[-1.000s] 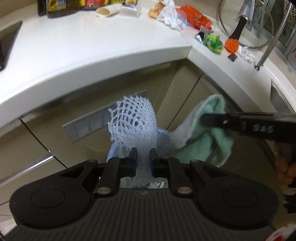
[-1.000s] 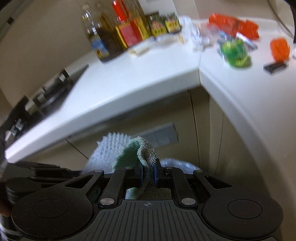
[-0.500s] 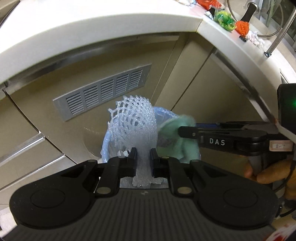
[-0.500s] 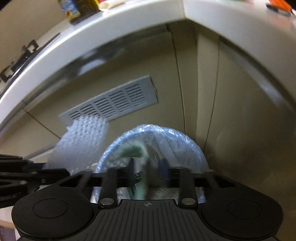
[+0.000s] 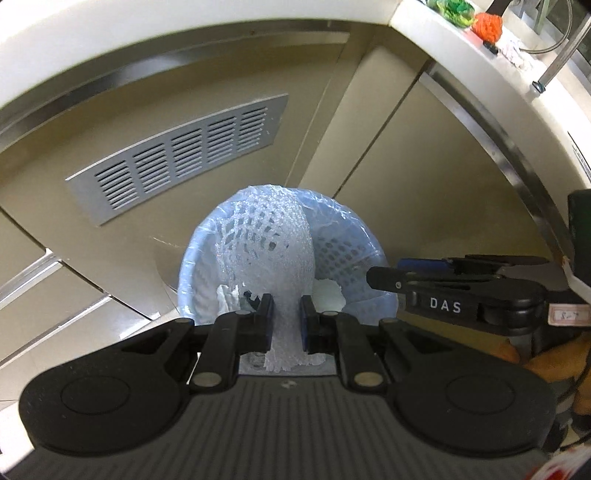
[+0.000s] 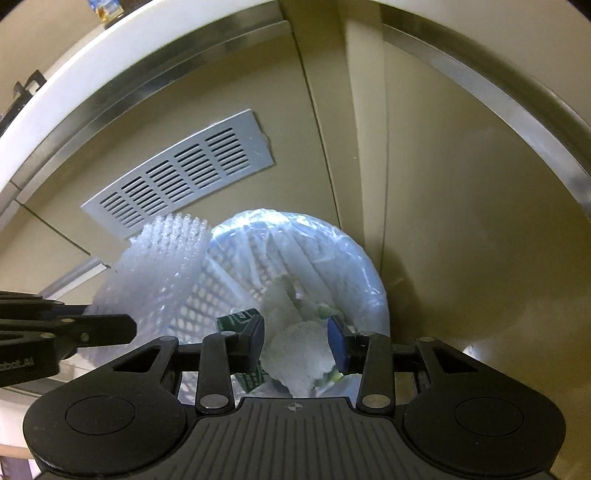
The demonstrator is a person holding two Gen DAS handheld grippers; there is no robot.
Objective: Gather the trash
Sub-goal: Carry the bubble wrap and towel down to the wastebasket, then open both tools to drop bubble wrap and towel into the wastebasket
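My left gripper (image 5: pixel 287 314) is shut on a white foam fruit net (image 5: pixel 273 251), which stands up over the blue-lined trash bin (image 5: pixel 192 266). In the right wrist view the net (image 6: pixel 162 266) hangs at the bin's left rim, with the left gripper (image 6: pixel 125 328) beside it. My right gripper (image 6: pixel 297 332) is open above the bin (image 6: pixel 369 273). A pale green cloth (image 6: pixel 299 350) lies loose inside the bin below its pads, untouched. From the left wrist view the right gripper (image 5: pixel 384 273) reaches in over the bin's right rim with nothing in it.
The bin stands on the floor against beige cabinet doors with a grey vent grille (image 5: pixel 177 155). The white countertop edge (image 5: pixel 480 66) curves overhead, carrying a green wrapper (image 5: pixel 450 7), an orange net (image 5: pixel 489 26) and crumpled paper (image 5: pixel 513 55). A person's hand (image 5: pixel 554 365) holds the right gripper.
Both grippers have sunk from counter height to just above the bin. The right gripper opened and the green cloth fell into the bin. The left still holds the net.
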